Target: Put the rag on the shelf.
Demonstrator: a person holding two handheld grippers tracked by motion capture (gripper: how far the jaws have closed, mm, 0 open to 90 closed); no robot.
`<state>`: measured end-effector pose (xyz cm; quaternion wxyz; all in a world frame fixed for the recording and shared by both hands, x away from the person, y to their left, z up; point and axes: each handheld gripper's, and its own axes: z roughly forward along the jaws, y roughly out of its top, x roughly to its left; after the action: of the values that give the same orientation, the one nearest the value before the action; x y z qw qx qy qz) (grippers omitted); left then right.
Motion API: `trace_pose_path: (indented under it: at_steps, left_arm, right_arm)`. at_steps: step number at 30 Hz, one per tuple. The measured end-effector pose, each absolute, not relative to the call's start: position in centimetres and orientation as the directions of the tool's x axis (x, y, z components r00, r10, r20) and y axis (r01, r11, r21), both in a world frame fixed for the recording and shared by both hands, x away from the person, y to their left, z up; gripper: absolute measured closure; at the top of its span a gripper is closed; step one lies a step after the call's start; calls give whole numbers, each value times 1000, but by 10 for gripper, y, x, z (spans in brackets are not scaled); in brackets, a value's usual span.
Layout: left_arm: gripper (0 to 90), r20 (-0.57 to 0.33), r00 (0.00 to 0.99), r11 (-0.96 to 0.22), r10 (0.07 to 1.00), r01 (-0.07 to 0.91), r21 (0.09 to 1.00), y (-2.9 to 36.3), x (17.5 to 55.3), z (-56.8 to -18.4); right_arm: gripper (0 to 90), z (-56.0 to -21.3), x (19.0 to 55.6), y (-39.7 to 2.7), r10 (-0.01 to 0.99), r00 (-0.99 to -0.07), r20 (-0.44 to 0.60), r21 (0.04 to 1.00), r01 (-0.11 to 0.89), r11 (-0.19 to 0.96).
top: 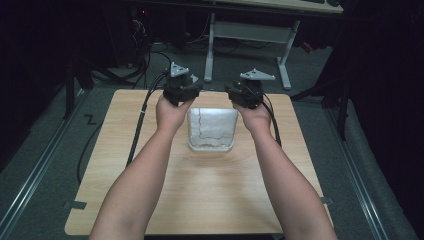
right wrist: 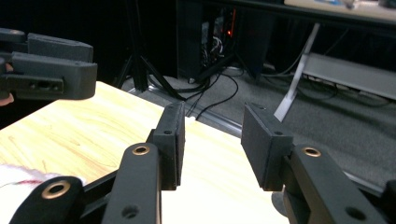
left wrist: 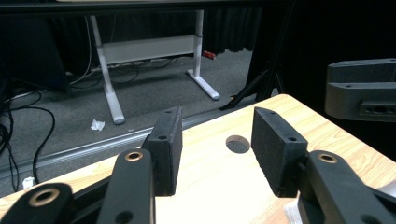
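Both forearms stretched forward over table (top: 210, 195); left gripper (left wrist: 217, 140) and right gripper (right wrist: 212, 140) fingers parted, empty, flanking white cloth (top: 212, 129).

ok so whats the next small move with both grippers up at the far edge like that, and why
Probably bring both grippers back toward the folded white cloth and lower them to its far corners. The left gripper and right gripper both stand open with nothing between the jaws, held past the cloth's far edge over the wooden table, so neither can take hold of it from there.
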<state>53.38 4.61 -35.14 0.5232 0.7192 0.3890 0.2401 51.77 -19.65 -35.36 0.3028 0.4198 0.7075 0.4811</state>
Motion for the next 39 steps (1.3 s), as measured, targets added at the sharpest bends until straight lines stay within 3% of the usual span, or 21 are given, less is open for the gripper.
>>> trace_pose_path:
  at_steps: [25, 39]
  left_arm:
    - [486, -28, 601, -167, 799, 266, 949, 87, 438, -366]
    - [459, -60, 632, -211, 772, 344, 915, 122, 389, -437]
  right_arm:
    - [507, -373, 425, -219, 873, -485, -56, 943, 261, 205]
    - [485, -433, 377, -220, 854, -512, -95, 912, 299, 281]
